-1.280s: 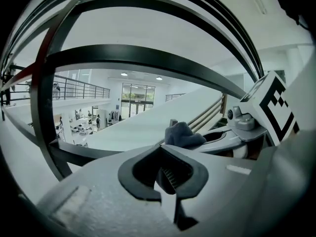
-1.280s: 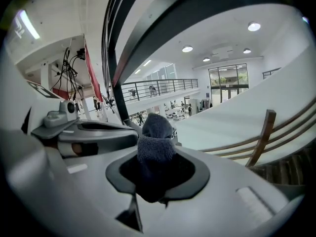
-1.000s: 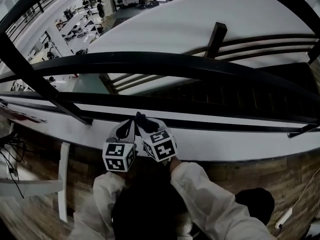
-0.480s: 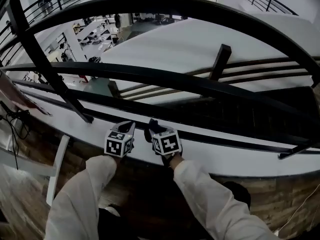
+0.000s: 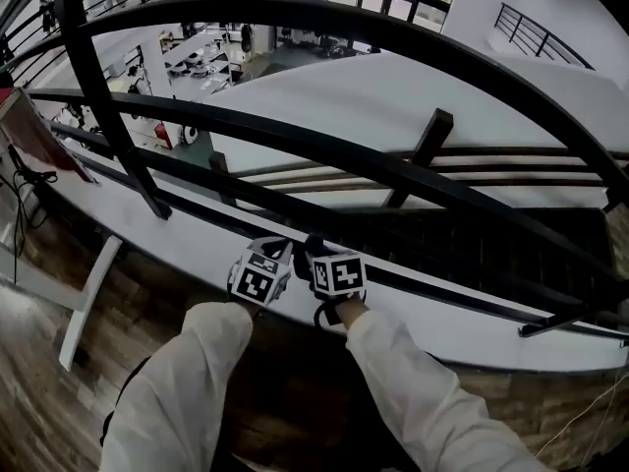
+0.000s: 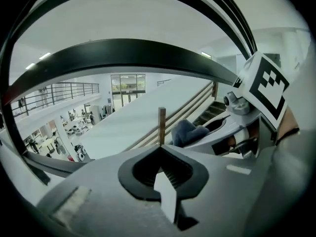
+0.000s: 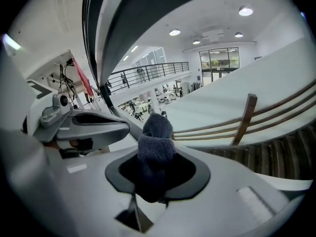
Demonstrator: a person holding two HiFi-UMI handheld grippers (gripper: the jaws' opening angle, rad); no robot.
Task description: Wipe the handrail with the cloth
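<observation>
1. White sleeves [image 5: 187, 382] are seen nearest, side by side.
2. Left gripper [image 6: 160, 149]: jaws are closed together, nothing gripped.
3. Right gripper [image 7: 155, 154]: jaws are clamped on the dark cloth [image 7: 157, 132], held just beside the left gripper.
4. Cloth is kept low, apart from the black handrail [image 5: 373, 28] arcing beyond.

blue-grey cloth [image 7: 155, 137], black handrail [image 5: 295, 8]

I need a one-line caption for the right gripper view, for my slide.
Right gripper shut on a dark cloth, left gripper beside it, black handrail overhead.
</observation>
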